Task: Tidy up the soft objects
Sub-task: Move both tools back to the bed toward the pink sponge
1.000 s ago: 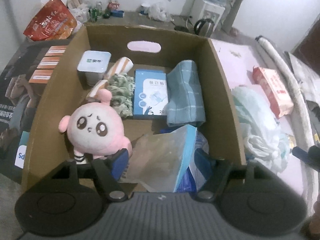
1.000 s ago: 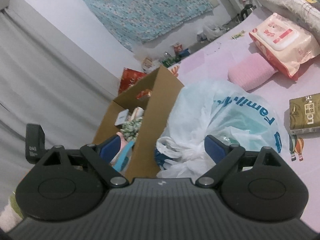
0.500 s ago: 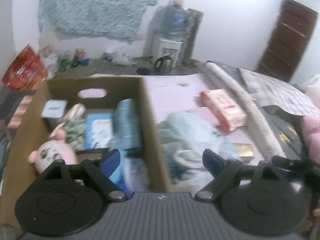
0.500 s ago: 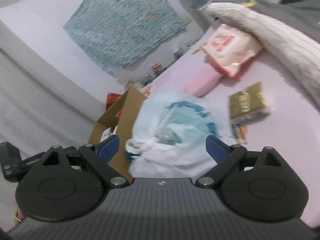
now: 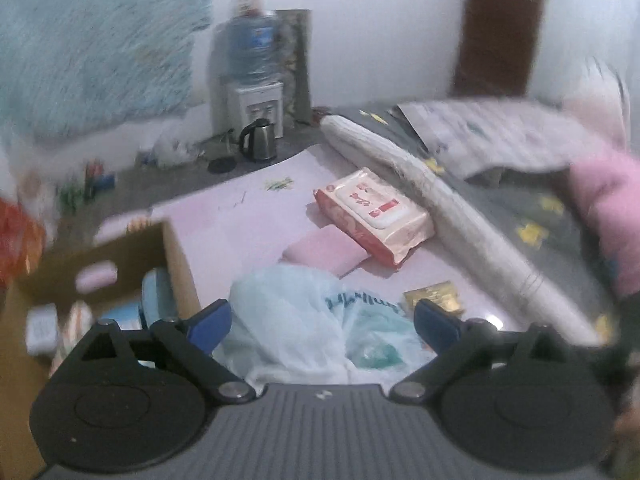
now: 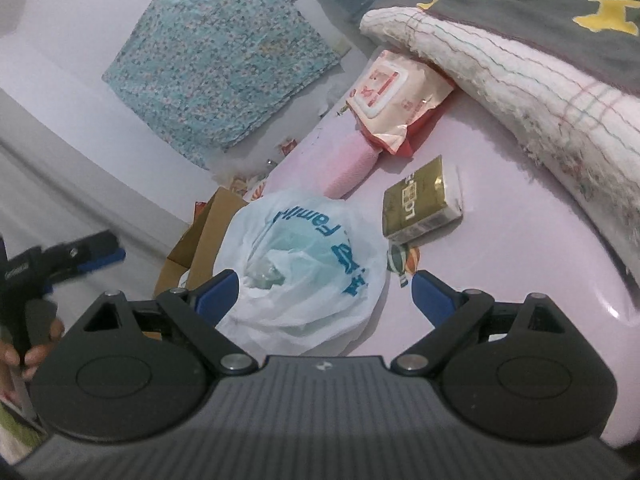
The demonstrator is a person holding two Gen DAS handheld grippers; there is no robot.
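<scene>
Right now both grippers gape w/ nothing clamped: left gripper (image 5: 322,322), jaws just been opening, and right gripper (image 6: 325,290) each frame the white plastic bag (image 6: 304,268) on the pink sheet (image 6: 500,248), just beside the cardboard box (image 5: 176,256). Bag looks light, floppy, slippery, so prob best pinched at the bunched knot. Wipes pack (image 6: 394,98), gold box (image 6: 420,198) lie nearby; room's cluttered, water dispenser (image 5: 256,80) at the wall.

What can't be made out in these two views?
- Cardboard box contents: left wrist view, motion blur smears them.
- White plastic bag contents: both views, the film hides them; its blue lettering is creased.
- Gold packet: print too small.
- Pink object: left wrist view, blurred, cut by edge.
</scene>
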